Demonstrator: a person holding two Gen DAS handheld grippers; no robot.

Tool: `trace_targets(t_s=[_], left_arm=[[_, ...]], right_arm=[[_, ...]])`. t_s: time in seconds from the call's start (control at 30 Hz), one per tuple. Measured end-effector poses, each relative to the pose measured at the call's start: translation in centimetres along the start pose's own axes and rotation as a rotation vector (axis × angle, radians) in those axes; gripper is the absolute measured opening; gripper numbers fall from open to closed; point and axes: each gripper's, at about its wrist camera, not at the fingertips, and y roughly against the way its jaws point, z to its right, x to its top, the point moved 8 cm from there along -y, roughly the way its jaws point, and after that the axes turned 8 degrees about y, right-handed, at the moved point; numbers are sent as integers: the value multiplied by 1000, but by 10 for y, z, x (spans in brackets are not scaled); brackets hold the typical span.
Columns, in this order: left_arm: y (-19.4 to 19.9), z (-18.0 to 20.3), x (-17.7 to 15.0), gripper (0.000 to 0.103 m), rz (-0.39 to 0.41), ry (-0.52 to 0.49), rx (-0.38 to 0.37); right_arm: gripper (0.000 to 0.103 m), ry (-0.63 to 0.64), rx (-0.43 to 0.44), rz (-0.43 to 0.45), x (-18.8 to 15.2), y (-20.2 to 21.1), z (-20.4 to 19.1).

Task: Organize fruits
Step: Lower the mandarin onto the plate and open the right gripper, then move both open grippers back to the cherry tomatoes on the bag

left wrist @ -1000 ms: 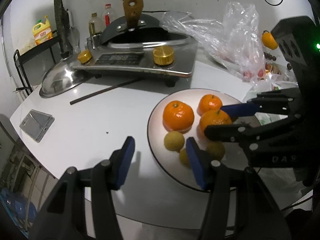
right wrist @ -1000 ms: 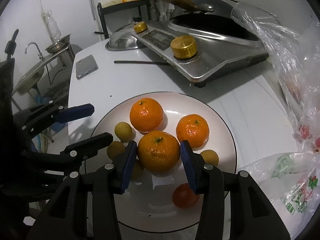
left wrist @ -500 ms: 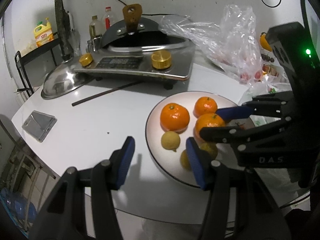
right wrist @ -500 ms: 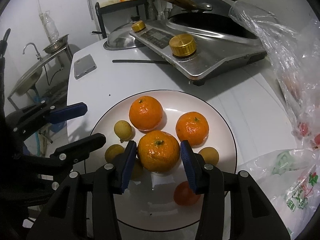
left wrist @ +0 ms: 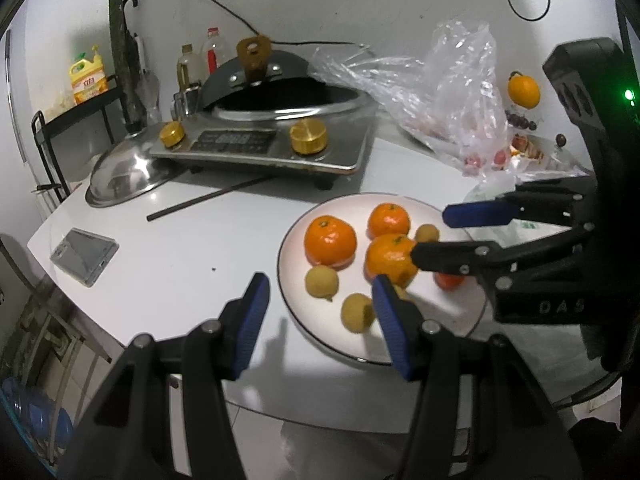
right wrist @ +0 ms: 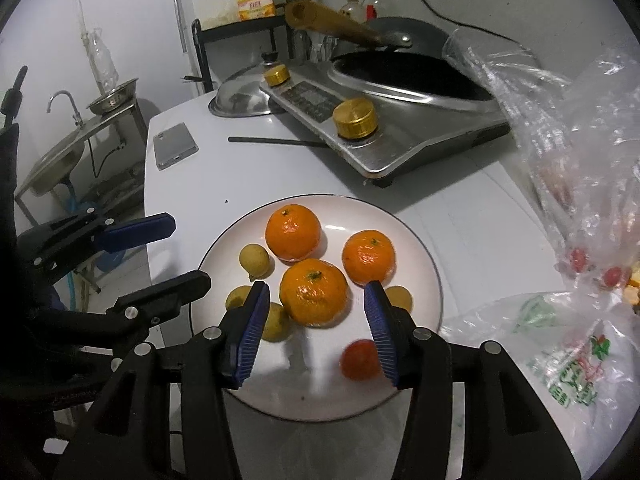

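Note:
A white plate (right wrist: pixel 424 264) (left wrist: pixel 296 308) on the white table holds three oranges, several small yellow fruits and a small red fruit (right wrist: pixel 360 360). My right gripper (right wrist: pixel 314 326) is open and hangs just behind the nearest orange (right wrist: pixel 314 292) (left wrist: pixel 390 258), its pads apart from the fruit. It shows in the left wrist view (left wrist: pixel 440 234) at the plate's right. My left gripper (left wrist: pixel 320 320) is open and empty over the plate's near-left rim; it shows in the right wrist view (right wrist: pixel 172 252).
An induction cooker (left wrist: pixel 260 148) with a wok stands behind the plate. A steel lid (left wrist: pixel 120 176), a black chopstick (left wrist: pixel 208 198) and a phone (left wrist: pixel 84 254) lie to the left. Plastic bags (right wrist: pixel 568 160) of fruit lie to the right.
My right gripper has opened, letting go of the nearest orange, which now rests on the plate. Both grippers have drawn back a little from the plate.

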Motion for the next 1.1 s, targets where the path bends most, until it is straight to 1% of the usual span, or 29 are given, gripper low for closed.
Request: trace_targets(t_s=[0.23,0.57,0.77,1.1], left_arm=[[20,13,-3,55,16,0,-11],[41,33,-9,55,23,1,-16],[51,54,-12,55,29,-20,-26],[55,94,-20,55,17,-60,-59]], right_arm=[[52,-7,-32,31,-10,33,2],[52,-17,-56,66,-27,69,4],[52,-39,-77,84,-43,89,13],[52,-85,-113,95,-75,117,33]])
